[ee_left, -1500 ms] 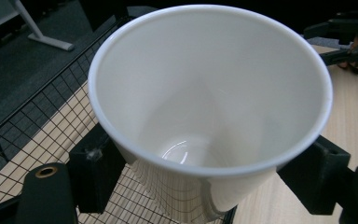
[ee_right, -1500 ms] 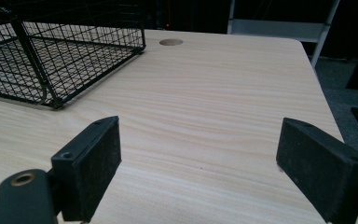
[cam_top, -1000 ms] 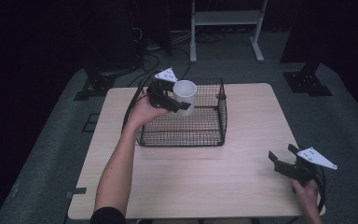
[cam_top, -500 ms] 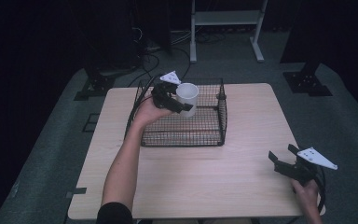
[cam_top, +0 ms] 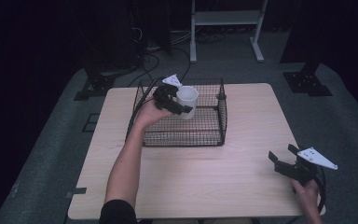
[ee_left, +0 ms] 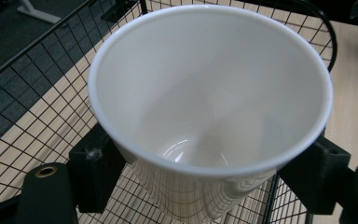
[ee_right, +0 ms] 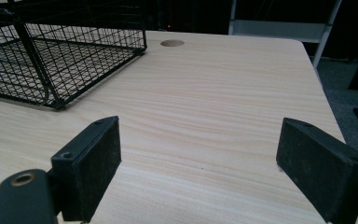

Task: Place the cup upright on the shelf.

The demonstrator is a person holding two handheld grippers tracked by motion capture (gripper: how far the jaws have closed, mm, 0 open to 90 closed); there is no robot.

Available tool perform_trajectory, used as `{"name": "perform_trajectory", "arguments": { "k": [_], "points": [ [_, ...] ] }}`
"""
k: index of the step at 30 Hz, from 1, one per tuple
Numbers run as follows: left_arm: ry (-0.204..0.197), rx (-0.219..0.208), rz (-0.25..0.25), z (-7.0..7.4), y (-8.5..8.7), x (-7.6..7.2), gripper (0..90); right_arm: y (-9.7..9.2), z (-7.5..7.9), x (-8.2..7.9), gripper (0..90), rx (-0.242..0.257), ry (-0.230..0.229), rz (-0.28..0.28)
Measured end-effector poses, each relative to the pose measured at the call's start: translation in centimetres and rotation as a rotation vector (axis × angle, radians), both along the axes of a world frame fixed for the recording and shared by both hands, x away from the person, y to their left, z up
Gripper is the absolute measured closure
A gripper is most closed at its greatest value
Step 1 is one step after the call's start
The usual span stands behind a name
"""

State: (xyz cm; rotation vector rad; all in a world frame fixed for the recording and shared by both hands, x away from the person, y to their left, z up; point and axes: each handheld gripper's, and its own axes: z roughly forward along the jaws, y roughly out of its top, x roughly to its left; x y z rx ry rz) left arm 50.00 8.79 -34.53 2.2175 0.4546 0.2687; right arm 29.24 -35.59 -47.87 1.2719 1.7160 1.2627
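White cup [cam_top: 187, 100]: pinched by left gripper [cam_top: 181, 105] fingers, held over the wire basket [cam_top: 216, 135], not yet set inside; release remains. Right gripper [cam_top: 284, 159]: fingers spread, empty, on tabletop [cam_top: 242, 177] right of basket

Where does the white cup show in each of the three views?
High view: white cup, upper centre, over the wire basket, clamped by the left gripper.
Left gripper view: white cup, centre, close up.
Right gripper view: not in it.
Shared landmark: wire basket.
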Motion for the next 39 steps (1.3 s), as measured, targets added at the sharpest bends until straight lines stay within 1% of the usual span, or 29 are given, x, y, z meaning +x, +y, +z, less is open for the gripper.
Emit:
{"name": "perform_trajectory", "arguments": {
  "k": [4, 8, 10, 13, 14, 16, 22, 24, 25, 27, 29, 32, 34, 37, 39],
  "points": [
    [0.004, 0.014, -0.003, -0.4, -0.3, 0.2, 21.4, 0.0, 0.0, 0.0, 13.0, 0.001, -0.001, 0.000],
    [0.013, 0.018, 0.000, -1.0, -0.6, 0.5, 21.4, 0.0, 0.0, 0.0, 13.0, 0.002, -0.001, 0.000],
    [0.010, 0.029, 0.000, -1.2, -0.7, 0.6, 21.4, 0.0, 0.0, 0.0, 13.0, 0.003, 0.000, 0.001],
    [0.002, 0.018, 0.009, -1.7, -0.7, 0.6, 21.4, 0.0, 0.0, 0.0, 13.0, 0.003, -0.001, 0.002],
    [0.009, 0.018, 0.011, -1.9, -0.6, 0.6, 21.4, 0.0, 0.0, 0.0, 13.0, 0.003, 0.000, 0.002],
    [0.011, 0.029, 0.015, -2.2, -0.6, 0.7, 21.4, 0.0, 0.0, 0.0, 13.0, 0.002, 0.000, 0.002],
    [0.022, 0.045, 0.014, -2.9, -0.7, 0.7, 21.4, 0.0, 0.0, 0.0, 13.0, 0.004, 0.000, 0.001],
    [0.039, 0.045, 0.008, -3.2, -0.8, 0.8, 21.4, 0.0, 0.0, 0.0, 13.0, 0.003, 0.000, 0.001],
    [0.040, 0.052, 0.004, -3.4, -0.8, 0.9, 21.4, 0.0, 0.0, 0.0, 13.0, 0.003, 0.001, 0.001],
    [0.052, 0.048, 0.001, -3.6, -0.9, 1.0, 21.3, 0.0, 0.0, 0.0, 13.0, 0.003, 0.001, 0.001],
    [0.055, 0.047, -0.003, -3.8, -1.0, 1.1, 21.3, 0.0, 0.0, 0.0, 13.0, 0.003, 0.001, 0.001],
    [0.056, 0.069, -0.005, -4.2, -1.3, 1.2, 21.4, 0.0, 0.0, 0.0, 13.0, 0.004, 0.000, 0.001],
    [0.064, 0.073, -0.004, -4.6, -1.4, 1.4, 21.3, -0.1, 0.0, 0.0, 13.0, 0.006, 0.002, 0.000],
    [0.045, 0.102, -0.010, -4.9, -1.6, 1.5, 21.3, 0.0, 0.0, 0.0, 13.0, 0.004, 0.001, 0.002],
    [0.056, 0.096, -0.013, -5.1, -1.7, 1.6, 21.3, 0.0, 0.0, 0.0, 13.0, 0.004, 0.001, 0.002]
  ]
}}
